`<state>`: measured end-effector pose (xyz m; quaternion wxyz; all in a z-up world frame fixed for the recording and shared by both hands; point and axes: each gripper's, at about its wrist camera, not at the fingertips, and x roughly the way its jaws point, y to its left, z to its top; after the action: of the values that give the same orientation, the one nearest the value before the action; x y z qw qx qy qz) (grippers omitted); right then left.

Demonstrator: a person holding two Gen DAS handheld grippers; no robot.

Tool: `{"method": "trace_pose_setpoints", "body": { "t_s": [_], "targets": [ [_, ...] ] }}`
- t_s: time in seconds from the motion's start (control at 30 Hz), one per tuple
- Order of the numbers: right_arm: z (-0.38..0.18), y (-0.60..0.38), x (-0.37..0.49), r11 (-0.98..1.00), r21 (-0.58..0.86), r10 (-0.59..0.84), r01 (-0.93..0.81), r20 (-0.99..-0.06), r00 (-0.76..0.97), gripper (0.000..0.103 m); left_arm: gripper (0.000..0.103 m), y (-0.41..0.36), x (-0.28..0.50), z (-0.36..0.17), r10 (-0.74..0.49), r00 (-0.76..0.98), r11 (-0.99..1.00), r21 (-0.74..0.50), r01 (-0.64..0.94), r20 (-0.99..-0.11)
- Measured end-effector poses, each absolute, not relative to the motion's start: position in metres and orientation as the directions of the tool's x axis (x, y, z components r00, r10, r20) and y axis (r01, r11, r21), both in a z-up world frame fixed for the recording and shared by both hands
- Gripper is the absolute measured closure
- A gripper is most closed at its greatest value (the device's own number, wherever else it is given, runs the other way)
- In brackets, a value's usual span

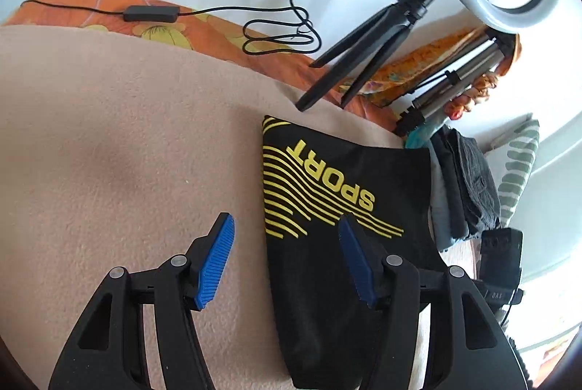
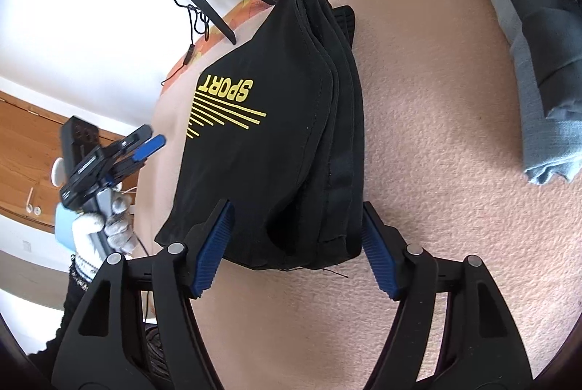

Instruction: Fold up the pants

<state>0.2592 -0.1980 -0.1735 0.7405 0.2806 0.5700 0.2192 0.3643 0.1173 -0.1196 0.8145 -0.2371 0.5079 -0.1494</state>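
Black pants with a yellow SPORT print lie folded into a thick stack on the beige blanket. My left gripper hovers open over the bundle's left edge, its blue pads clear of the cloth. In the right wrist view the pants show several layered edges. My right gripper is open and straddles their near end, with the fabric between the fingers and resting on the blanket. A gloved hand holds the left gripper at the far left.
A ring light on a black tripod stands behind the pants, its cable looped on an orange floral sheet. A pile of folded grey and dark clothes lies to the right, and shows again as folded clothes.
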Motion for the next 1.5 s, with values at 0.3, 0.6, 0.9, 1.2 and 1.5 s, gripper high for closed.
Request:
{"method": "trace_pose_setpoints", "body": {
  "t_s": [0.3,0.6,0.9,1.2,1.5],
  "targets": [
    [-0.179,-0.200,0.258,0.678,0.734,0.700,0.047,-0.664,0.264,0.030,0.044,0.108,0.411,-0.142,-0.465,0.403,0.853,-0.521,-0.036,-0.788],
    [-0.183,-0.196,0.261,0.668,0.741,0.701,0.065,-0.657,0.278,0.055,0.044,0.081,0.440,-0.149,-0.473,0.425,0.851,-0.526,-0.008,-0.772],
    [-0.183,-0.194,0.266,0.687,0.723,0.681,0.067,-0.673,0.289,0.069,0.090,0.071,0.438,-0.151,-0.406,0.450,0.896,-0.444,0.023,-0.796],
    [-0.152,-0.185,0.266,0.773,0.634,0.599,-0.020,-0.720,0.350,0.073,0.099,0.074,0.427,-0.127,-0.378,0.535,0.907,-0.417,0.052,-0.755],
    [-0.116,-0.190,0.262,0.788,0.613,0.579,-0.062,-0.703,0.412,0.076,0.099,0.068,0.409,-0.073,-0.387,0.604,0.910,-0.392,0.131,-0.697]
  ]
}}
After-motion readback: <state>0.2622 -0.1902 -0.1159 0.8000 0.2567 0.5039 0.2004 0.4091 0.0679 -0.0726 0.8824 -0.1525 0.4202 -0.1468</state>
